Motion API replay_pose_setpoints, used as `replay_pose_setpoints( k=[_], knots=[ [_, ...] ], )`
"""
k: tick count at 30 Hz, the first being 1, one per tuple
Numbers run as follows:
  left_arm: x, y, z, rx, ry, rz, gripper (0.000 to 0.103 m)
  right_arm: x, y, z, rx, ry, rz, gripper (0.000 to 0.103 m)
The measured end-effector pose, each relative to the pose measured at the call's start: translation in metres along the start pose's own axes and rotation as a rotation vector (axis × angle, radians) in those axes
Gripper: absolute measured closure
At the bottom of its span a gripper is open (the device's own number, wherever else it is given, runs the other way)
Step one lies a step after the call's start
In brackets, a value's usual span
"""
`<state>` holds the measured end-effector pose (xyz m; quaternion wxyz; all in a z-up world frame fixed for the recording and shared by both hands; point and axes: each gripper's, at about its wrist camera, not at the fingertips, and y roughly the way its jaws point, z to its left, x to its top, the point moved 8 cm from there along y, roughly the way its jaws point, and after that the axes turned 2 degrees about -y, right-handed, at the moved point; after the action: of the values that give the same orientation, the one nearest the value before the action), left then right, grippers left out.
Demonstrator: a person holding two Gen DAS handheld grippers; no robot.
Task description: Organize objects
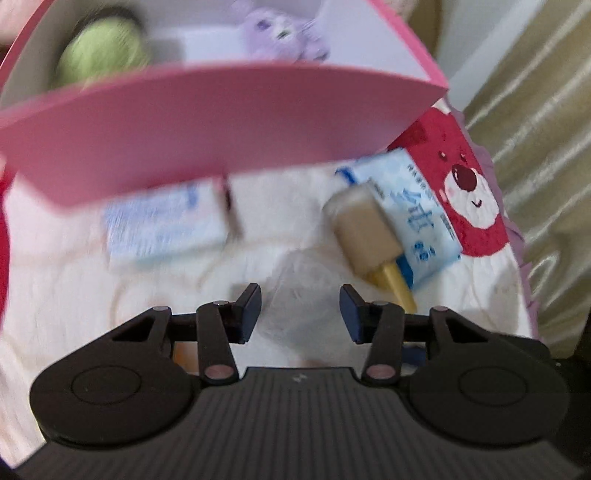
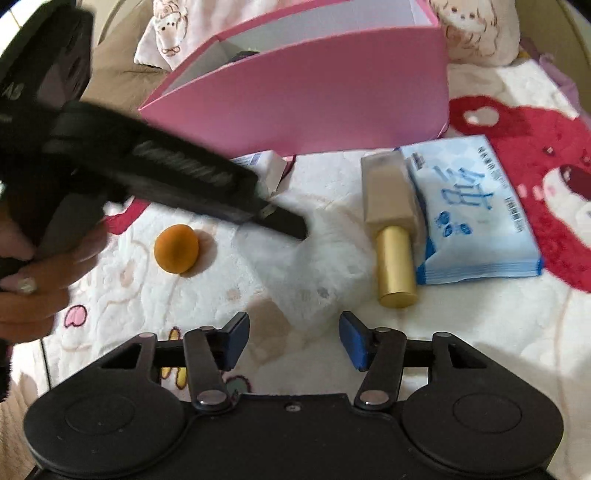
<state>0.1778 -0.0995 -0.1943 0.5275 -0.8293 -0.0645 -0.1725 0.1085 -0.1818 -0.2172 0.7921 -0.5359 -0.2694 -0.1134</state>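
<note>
A soft, clear white packet (image 1: 301, 291) lies on the bear-print blanket (image 1: 469, 184). My left gripper (image 1: 299, 297) straddles it with both pads against its sides. In the right wrist view the left gripper (image 2: 291, 225), held in a hand (image 2: 33, 280), reaches the packet's (image 2: 314, 266) far end. My right gripper (image 2: 293, 321) stands open around the near end, with a gap on the left. A beige bottle with a gold cap (image 2: 391, 229) leans on a blue tissue pack (image 2: 472, 210). An orange sponge (image 2: 177, 254) lies to the left.
A pink box (image 2: 306, 99) stands behind, holding a green plush (image 1: 99, 51) and a purple plush (image 1: 280, 33). A small blue-white carton (image 1: 162, 221) lies at its foot. Plush pillows (image 2: 476, 33) sit behind the box; shiny fabric (image 1: 535, 129) hangs at the right.
</note>
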Motion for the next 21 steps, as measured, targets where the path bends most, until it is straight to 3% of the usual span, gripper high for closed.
replay_pose_setpoints(
  k=[3,6,9,12,21],
  knots=[
    [-0.019,-0.008,0.005,-0.063,-0.108,0.043,0.059,0.0,-0.004,0.002,-0.003,-0.039,-0.012,0.024],
    [-0.028,-0.013,0.008,-0.047,-0.185,-0.01,0.059,0.002,-0.003,0.004,-0.019,-0.086,-0.032,0.023],
    [-0.028,-0.011,0.01,0.034,-0.171,-0.085,0.059,0.001,0.001,0.009,-0.044,-0.133,-0.068,0.019],
    [-0.031,-0.007,0.005,-0.01,-0.19,-0.077,0.059,-0.002,0.007,0.007,-0.047,-0.119,-0.085,0.015],
    [-0.04,-0.032,-0.011,-0.001,-0.177,-0.099,0.061,0.004,-0.014,0.019,-0.074,-0.168,-0.092,0.013]
  ],
)
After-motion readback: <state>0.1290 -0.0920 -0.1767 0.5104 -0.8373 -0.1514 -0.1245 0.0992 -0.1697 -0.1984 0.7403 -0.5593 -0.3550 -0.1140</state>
